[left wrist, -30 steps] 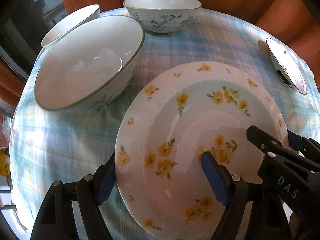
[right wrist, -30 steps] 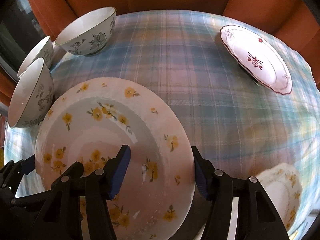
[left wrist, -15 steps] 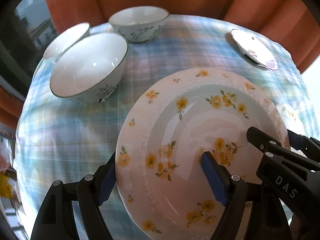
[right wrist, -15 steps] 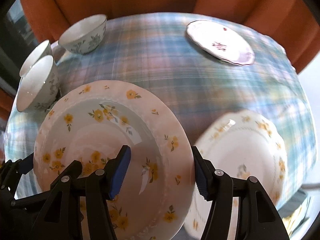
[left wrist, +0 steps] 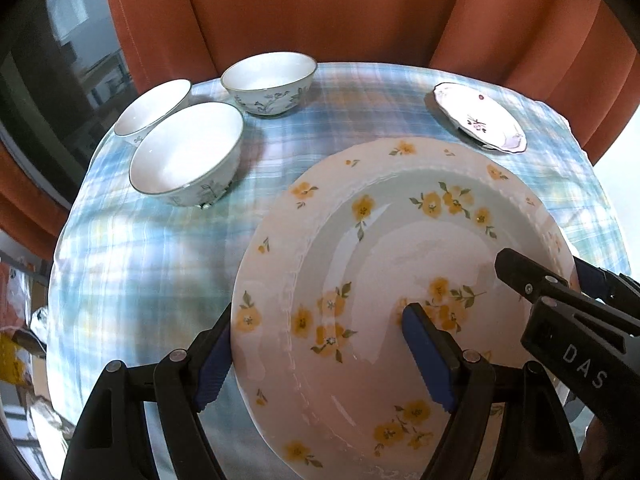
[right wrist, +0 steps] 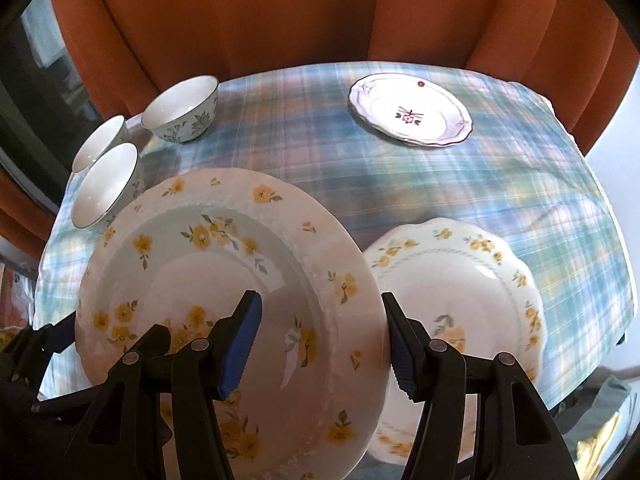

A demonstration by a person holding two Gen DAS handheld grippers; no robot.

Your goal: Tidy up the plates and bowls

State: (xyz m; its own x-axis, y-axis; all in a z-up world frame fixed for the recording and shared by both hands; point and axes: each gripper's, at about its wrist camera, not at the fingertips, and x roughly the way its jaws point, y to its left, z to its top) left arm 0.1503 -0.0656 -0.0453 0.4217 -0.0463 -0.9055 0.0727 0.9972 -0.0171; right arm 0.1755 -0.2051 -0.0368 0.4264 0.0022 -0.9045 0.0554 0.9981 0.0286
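yellow-flowered plate (left wrist: 384,264) rim clamped between both grippers' jaws.

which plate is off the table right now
The big yellow-flower plate, clamped at opposite rims by both grippers. The scalloped yellow plate and the purple-motif plate lie on the cloth.

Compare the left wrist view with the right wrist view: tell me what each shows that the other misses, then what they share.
Only the left wrist view shows the left hand-held gripper close up, straddling the left rim of the yellow-flowered plate, with the right hand-held gripper coming in from the side.

Only the right wrist view shows a second yellow-flowered plate lying on the tablecloth, partly beneath the held one.

Both show the held plate, three bowls at far left, the small red-patterned plate, and the orange curtain.
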